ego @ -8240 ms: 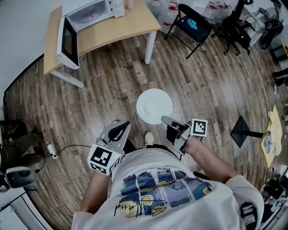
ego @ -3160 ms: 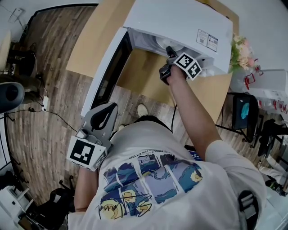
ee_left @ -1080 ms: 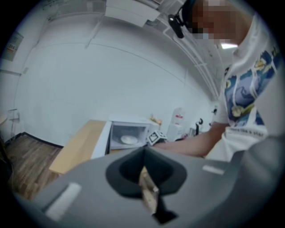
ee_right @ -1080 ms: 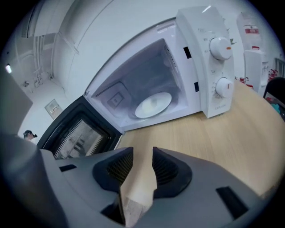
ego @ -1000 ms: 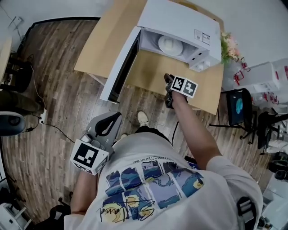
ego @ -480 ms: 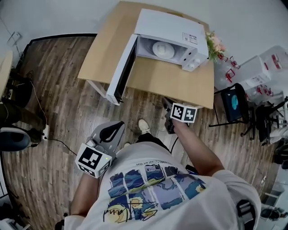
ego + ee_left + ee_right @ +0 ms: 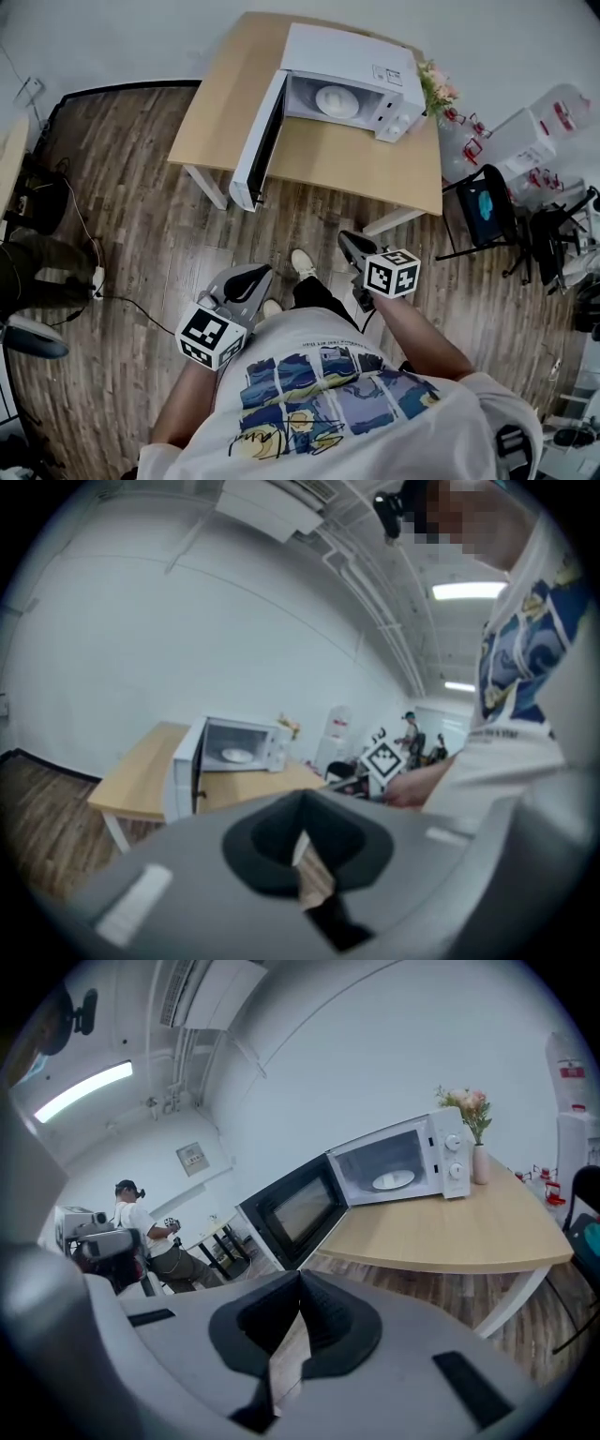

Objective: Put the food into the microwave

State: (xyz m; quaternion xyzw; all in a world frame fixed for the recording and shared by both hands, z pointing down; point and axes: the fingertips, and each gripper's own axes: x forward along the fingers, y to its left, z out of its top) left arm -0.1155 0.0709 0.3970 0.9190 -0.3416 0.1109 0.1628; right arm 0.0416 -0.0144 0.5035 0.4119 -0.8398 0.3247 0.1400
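From where I'm standing the loading looks done: the white plate [image 7: 336, 100] sits inside the microwave [image 7: 352, 56] on its floor, roughly in the middle of the cavity, and what seems left is the door [image 7: 255, 145], which hangs wide open past the front edge of the wooden table [image 7: 361, 169]. To do that well, I'd say the person has to step back in first, since both hands are well apart from the table. A closed gripper tip should then go against the free edge of the door, far from the hinge. One steady swing until it latches would do, without shoving hard enough to slide the oven toward the vase of flowers [image 7: 434, 86] just beside it. Neither gripper carries anything. The left gripper [image 7: 255, 275] is held low by the person's hip, its jaws brought together with only a thin slit of floor showing between them. The right gripper [image 7: 349, 244] is out in front over the floorboards, and its jaws are likewise pressed together on nothing. As for the plate, it is round, plain and pale, with a shallow rim. Something light sits on it, but from here it is too small and washed out to say what food it is. It looks level and clear of the cavity walls, so the door should pass without touching it.
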